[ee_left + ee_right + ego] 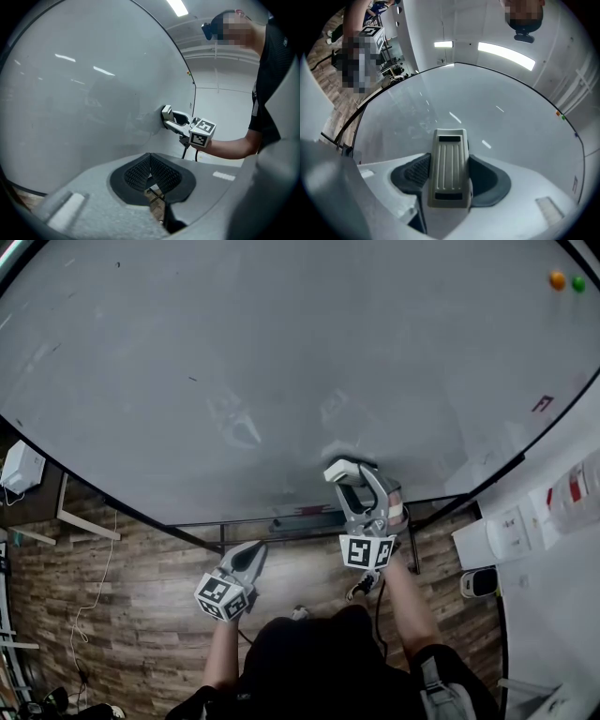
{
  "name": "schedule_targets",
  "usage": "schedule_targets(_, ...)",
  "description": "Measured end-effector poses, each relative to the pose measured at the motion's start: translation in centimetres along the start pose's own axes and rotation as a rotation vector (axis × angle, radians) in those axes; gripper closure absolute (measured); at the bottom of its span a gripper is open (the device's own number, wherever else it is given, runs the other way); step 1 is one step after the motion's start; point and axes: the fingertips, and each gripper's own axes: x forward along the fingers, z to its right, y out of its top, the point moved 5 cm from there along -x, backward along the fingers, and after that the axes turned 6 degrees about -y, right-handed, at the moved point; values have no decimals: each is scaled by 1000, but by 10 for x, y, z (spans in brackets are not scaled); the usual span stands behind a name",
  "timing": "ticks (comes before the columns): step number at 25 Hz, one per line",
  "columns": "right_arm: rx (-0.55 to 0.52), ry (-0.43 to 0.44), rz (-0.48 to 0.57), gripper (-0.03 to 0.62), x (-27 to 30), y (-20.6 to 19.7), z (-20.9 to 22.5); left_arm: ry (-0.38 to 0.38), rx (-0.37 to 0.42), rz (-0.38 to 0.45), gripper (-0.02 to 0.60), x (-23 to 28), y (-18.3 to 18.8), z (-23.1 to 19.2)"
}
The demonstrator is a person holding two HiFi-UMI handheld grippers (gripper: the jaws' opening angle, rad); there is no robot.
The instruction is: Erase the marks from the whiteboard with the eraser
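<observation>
A large whiteboard point(281, 352) fills the upper head view; its surface looks almost bare, with a small dark speck point(192, 379) at the left and a small red mark point(542, 403) at the right. My right gripper point(349, 476) is shut on a grey ribbed eraser point(450, 168), which is pressed against the board's lower part. The eraser point(166, 113) and the right gripper point(174, 120) also show in the left gripper view. My left gripper point(255, 554) hangs below the board's bottom edge, shut with nothing between its jaws.
An orange magnet point(557, 280) and a green magnet point(578, 283) sit at the board's top right. A marker tray point(300, 515) runs under the board. Wooden floor point(131, 577) lies below, a white wall with boxes point(487, 540) at right.
</observation>
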Motion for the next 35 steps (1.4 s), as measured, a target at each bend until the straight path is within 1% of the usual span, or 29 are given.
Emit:
schedule_targets(4, -4, 54, 12, 339, 1, 1, -30, 5, 0, -7, 571, -1, -1, -1)
schedule_targets(9, -38, 159, 19, 339, 0, -3, -74, 14, -1, -13, 571, -5, -1, -4)
schedule_targets(12, -51, 219, 14, 339, -2, -7, -94, 22, -2, -12, 571, -6, -1, -6)
schedule_targets(15, -61, 256, 8, 339, -4, -10, -107, 27, -6, -5, 571, -8, -1, -8)
schedule_targets(19, -65, 270, 4, 339, -4, -9, -109, 27, -9, -1, 571, -9, -1, -9)
schedule_targets(21, -39, 261, -7, 339, -3, -7, -103, 25, -9, 1, 571, -9, 0, -9)
schedule_targets(23, -19, 232, -20, 339, -2, -6, -91, 21, -9, 3, 571, -8, 0, -8)
schedule_targets(27, -26, 166, -23, 339, -2, -4, -61, 15, -6, 3, 571, -7, 1, -8)
schedule_targets(35, 66, -6, -63, 339, -1, -7, 17, -9, 1, -1, 571, 1, 2, -3)
